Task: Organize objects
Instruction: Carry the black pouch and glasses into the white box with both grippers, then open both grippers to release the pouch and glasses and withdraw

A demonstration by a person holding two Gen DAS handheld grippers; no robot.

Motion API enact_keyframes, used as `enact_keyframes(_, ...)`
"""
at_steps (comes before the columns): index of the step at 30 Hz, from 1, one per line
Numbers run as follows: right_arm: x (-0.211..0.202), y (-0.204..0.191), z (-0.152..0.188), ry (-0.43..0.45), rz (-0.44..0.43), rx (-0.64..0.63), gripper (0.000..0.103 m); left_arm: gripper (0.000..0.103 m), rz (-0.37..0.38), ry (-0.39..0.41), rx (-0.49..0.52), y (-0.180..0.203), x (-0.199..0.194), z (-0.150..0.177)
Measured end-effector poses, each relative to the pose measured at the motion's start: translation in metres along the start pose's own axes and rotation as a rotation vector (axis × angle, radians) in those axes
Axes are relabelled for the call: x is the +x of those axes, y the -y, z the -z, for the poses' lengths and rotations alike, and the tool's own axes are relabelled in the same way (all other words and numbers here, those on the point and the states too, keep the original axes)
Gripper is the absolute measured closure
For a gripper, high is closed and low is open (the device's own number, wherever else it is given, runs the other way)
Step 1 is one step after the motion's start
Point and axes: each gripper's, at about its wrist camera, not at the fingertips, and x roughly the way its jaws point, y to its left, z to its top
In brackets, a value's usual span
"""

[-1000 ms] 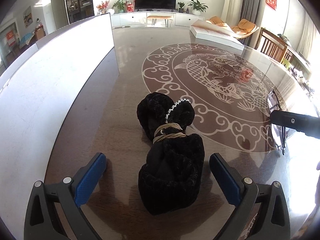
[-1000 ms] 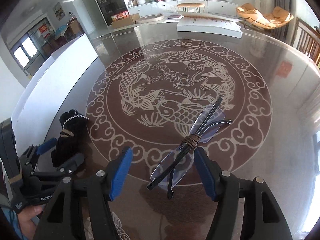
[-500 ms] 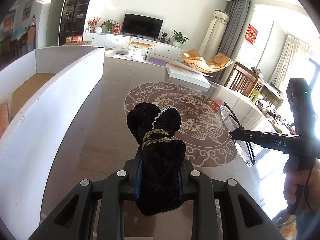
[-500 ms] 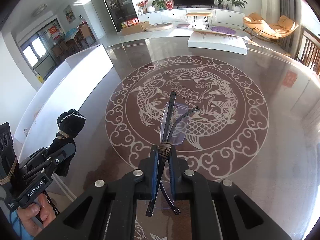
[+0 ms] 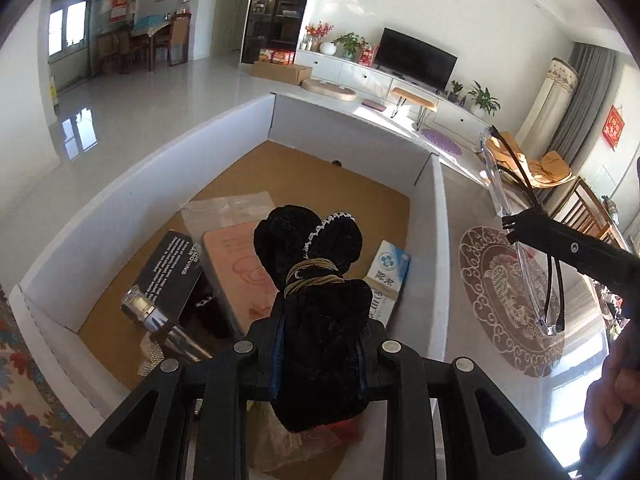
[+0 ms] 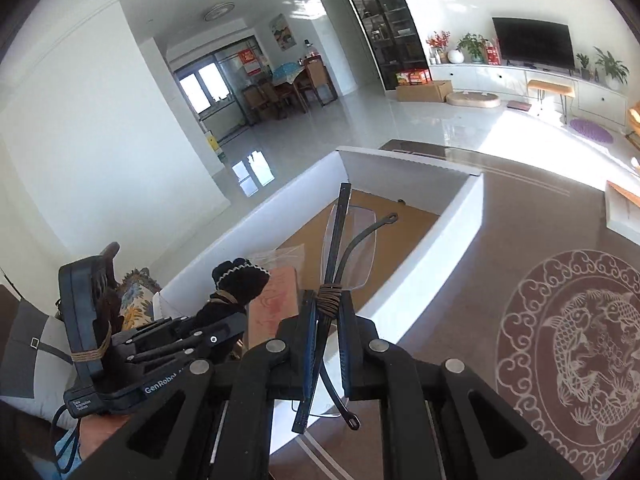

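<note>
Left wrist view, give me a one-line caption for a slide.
Left hand-held gripper holds a black fuzzy bundle above an open white box; right hand-held gripper carries clear glasses alongside.

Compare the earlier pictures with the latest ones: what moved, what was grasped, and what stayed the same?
Both grippers closed and lifted: the left gripper took the black gloves off the table, the right gripper took the glasses. Both now hang over the white box. The table and box stayed put.

black fuzzy bundle [image 5: 320,320], white box [image 5: 438,264] with brown floor, fish-patterned table [image 5: 508,292]
</note>
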Motion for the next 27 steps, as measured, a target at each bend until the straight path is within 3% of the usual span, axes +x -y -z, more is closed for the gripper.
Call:
enact_keyframes(2, 0.040, -0.026, -0.007, -0.075, -0.021, -0.043, 0.092, 0.074, -0.070, -0.051, -0.017, -0.016, 0.013, 0.003)
enact_keyframes(5, 0.093, -0.048, -0.002, -0.207, -0.035, -0.068, 0.091, 0.061, -0.135, -0.086, -0.040, -0.030, 0.022, 0.010)
enact_keyframes(7, 0.120, -0.055, 0.006, -0.288, -0.021, -0.072, 0.088, 0.030, -0.151, -0.076, -0.051, -0.035, 0.020, 0.013)
enact_keyframes(9, 0.136, -0.057, 0.014, -0.347, -0.002, -0.068, 0.081, 0.020, -0.194, -0.054, -0.043, -0.035, 0.015, 0.015)
enact_keyframes(11, 0.138, -0.054, 0.020, -0.356, 0.005, -0.048, 0.058, 0.020, -0.223, -0.044, -0.017, -0.034, 0.013, 0.015)
enact_keyframes(14, 0.126, -0.047, 0.022, -0.318, 0.031, -0.038, 0.035, 0.013, -0.277, -0.022, 0.018, -0.033, 0.003, 0.016)
enact_keyframes(15, 0.122, -0.044, 0.021, -0.305, 0.040, -0.034, 0.033, 0.008, -0.308, -0.014, 0.030, -0.028, 0.001, 0.015)
enact_keyframes(20, 0.094, -0.035, 0.008, -0.261, 0.089, -0.045, 0.016, 0.008, -0.382, 0.072, 0.050, -0.013, -0.023, 0.013)
enact_keyframes(23, 0.084, -0.037, 0.003, -0.251, 0.140, -0.092, 0.014, 0.008, -0.410, 0.101, 0.034, -0.007, -0.036, 0.015)
enact_keyframes(27, 0.076, -0.037, -0.002, -0.238, 0.186, -0.128, 0.014, 0.007, -0.302, -0.003, -0.047, -0.018, -0.032, 0.013)
